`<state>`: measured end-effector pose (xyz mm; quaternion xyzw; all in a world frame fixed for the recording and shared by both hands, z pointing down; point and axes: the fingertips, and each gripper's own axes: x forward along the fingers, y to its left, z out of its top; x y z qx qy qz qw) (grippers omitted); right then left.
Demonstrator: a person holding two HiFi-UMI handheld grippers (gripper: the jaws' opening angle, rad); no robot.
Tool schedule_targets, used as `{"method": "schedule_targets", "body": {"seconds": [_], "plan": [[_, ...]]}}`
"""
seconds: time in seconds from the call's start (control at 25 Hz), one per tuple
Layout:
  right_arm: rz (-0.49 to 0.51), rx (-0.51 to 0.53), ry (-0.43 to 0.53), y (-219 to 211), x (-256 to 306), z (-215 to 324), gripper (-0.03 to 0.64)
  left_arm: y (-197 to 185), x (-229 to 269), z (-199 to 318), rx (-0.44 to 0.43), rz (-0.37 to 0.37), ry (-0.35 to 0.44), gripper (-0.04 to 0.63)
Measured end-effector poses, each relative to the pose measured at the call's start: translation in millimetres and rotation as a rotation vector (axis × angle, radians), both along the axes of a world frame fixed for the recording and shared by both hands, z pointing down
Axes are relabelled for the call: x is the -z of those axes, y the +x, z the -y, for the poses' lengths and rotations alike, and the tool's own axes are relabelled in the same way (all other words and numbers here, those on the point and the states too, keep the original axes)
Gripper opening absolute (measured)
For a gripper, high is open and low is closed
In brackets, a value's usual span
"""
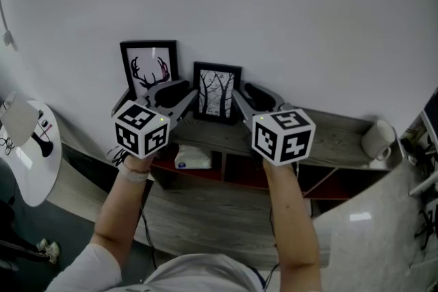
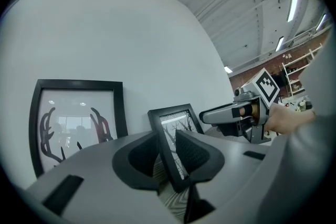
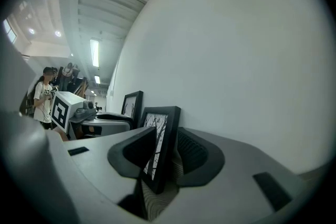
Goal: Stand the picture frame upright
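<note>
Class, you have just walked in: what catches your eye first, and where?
The small black picture frame with a bare-tree print stands upright by the white wall on the grey wooden shelf, its side edges between the jaws of the left gripper and right gripper. A larger black-framed antler print stands just left of it.

The left arm [image 1: 116, 219] and right arm [image 1: 294, 229] reach forward side by side, holding both grippers level. The left gripper [image 1: 190, 96] has its jaws closed on one side edge of the picture frame [image 1: 217, 92]. The right gripper [image 1: 241, 95] has its jaws spread wide, loose around the opposite edge.
</note>
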<state>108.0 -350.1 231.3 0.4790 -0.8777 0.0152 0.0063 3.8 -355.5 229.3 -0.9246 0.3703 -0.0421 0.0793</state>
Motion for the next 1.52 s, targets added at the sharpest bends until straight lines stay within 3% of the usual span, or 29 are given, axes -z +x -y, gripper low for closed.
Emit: {"method": "schedule_targets", "body": {"seconds": [0.44, 0.96, 1.16, 1.52], "plan": [[-0.014, -0.034, 0.173, 10, 10, -67, 0.072, 8, 11, -56, -0.052, -0.101, 0.125, 0.061], [0.081, -0.082, 0.295, 29, -15, -112, 0.067, 2, -13, -96, -0.106, -0.263, 0.135, 0.038], [0.082, -0.102, 0.298, 35, -28, -122, 0.067, -1, -29, -99, -0.088, -0.237, 0.142, 0.037], [-0.042, -0.149, 0.299, 31, -46, -120, 0.06, -5, -43, -98, -0.074, -0.248, 0.117, 0.034]]}}
